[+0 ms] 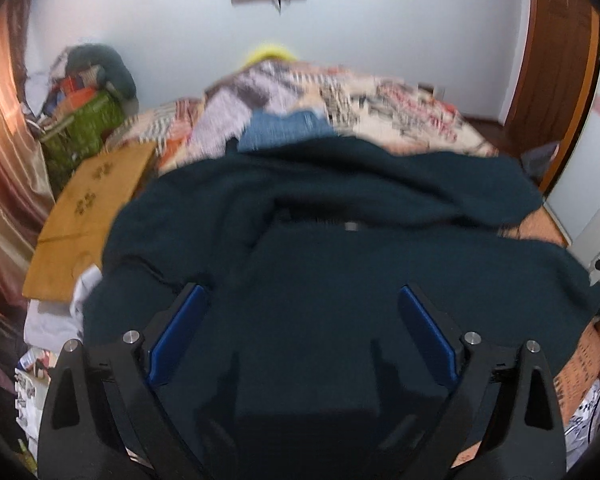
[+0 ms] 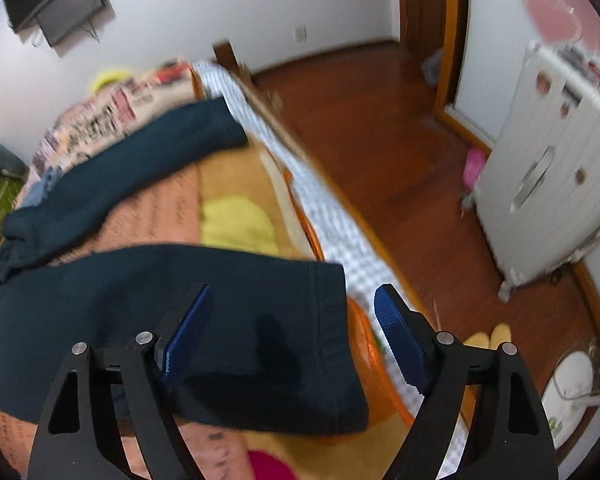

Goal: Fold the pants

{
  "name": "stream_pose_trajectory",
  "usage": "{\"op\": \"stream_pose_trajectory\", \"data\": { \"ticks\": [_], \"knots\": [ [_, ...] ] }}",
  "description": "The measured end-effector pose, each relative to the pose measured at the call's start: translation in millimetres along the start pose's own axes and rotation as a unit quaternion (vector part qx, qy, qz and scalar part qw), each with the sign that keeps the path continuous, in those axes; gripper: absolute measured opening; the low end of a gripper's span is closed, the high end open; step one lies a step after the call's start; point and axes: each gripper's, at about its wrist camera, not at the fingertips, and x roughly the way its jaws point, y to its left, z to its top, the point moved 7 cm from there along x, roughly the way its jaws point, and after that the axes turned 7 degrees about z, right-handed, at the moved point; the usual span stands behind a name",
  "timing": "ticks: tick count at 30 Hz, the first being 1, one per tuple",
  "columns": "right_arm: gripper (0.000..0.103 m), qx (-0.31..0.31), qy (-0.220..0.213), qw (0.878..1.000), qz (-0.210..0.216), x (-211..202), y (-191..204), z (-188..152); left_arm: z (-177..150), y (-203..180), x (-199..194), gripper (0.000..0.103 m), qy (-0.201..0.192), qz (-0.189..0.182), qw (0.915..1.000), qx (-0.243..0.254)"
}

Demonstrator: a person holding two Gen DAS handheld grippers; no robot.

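Dark teal pants (image 1: 332, 248) lie spread on the bed, waist end rumpled under the left wrist view. My left gripper (image 1: 302, 304) is open and empty, hovering over the waist area with blue pads (image 1: 180, 332) wide apart. In the right wrist view the pants (image 2: 172, 312) show two legs spread apart; the near leg's hem (image 2: 328, 320) lies near the bed's right edge, the far leg (image 2: 148, 168) runs toward the back. My right gripper (image 2: 294, 300) is open and empty just above the near leg's hem.
A patterned quilt (image 1: 340, 96) and a blue cloth (image 1: 288, 128) lie beyond the pants. A cardboard sheet (image 1: 88, 208) and green box (image 1: 80, 132) sit left. The orange bedspread (image 2: 156, 216) ends at the bed edge (image 2: 332, 224); wood floor (image 2: 400, 152) and a white cabinet (image 2: 548, 176) are right.
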Motion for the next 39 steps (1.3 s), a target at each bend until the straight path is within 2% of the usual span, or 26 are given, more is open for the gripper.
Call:
{"op": "stream_pose_trajectory", "data": {
  "ticks": [3, 5, 6, 8, 9, 12, 13, 15, 19, 22, 26, 29, 33, 37, 39],
  "knots": [
    [0.079, 0.006, 0.024, 1.000, -0.003, 20, -14, -2, -11, -9, 16, 0.098, 0.025, -0.001, 0.9997, 0.006],
    [0.072, 0.018, 0.043, 0.999, 0.011, 35, -19, -6, -17, -14, 23, 0.098, 0.036, 0.002, 0.9993, 0.011],
    [0.063, 0.030, 0.051, 0.998, 0.036, 40, -19, -8, -19, -16, 26, 0.098, 0.040, 0.004, 0.9991, 0.014],
    [0.060, 0.057, 0.044, 0.995, 0.065, 42, -23, -8, -23, -20, 28, 0.098, 0.047, 0.004, 0.9987, 0.018],
    [0.055, 0.063, 0.040, 0.995, 0.071, 41, -24, -8, -23, -21, 29, 0.098, 0.049, 0.004, 0.9986, 0.019],
    [0.035, 0.056, 0.021, 0.996, 0.068, 30, -23, -6, -25, -26, 35, 0.098, 0.061, 0.004, 0.9978, 0.024],
    [0.031, 0.053, 0.011, 0.996, 0.070, 24, -22, -4, -27, -28, 37, 0.098, 0.065, 0.004, 0.9975, 0.026],
    [0.030, 0.042, -0.008, 0.997, 0.061, 16, -19, 1, -29, -31, 41, 0.098, 0.072, 0.003, 0.9970, 0.028],
    [0.029, -0.004, -0.067, 0.998, 0.014, -1, -7, 30, -29, -32, 43, 0.098, 0.076, 0.002, 0.9967, 0.028],
    [0.029, -0.005, -0.082, 0.997, -0.002, 1, -6, 50, -30, -30, 44, 0.098, 0.079, 0.000, 0.9966, 0.024],
    [0.032, -0.019, -0.028, 0.999, -0.036, 31, -7, 55, -25, -21, 37, 0.098, 0.072, -0.002, 0.9974, 0.010],
    [0.034, -0.025, -0.003, 0.998, -0.061, 35, -7, 51, -15, -8, 27, 0.098, 0.053, -0.003, 0.9986, -0.001],
    [0.050, -0.030, -0.021, 0.997, -0.062, 10, -1, 55, 13, 25, 8, 0.098, 0.006, 0.011, 0.9999, -0.012],
    [0.055, -0.069, -0.053, 0.995, -0.050, -17, 33, 70, 44, 62, 0, 0.098, -0.028, 0.029, 0.9991, -0.014],
    [0.063, -0.084, -0.068, 0.993, -0.039, -26, 52, 80, 62, 82, 0, 0.098, -0.039, 0.039, 0.9983, -0.019]
  ]
}}
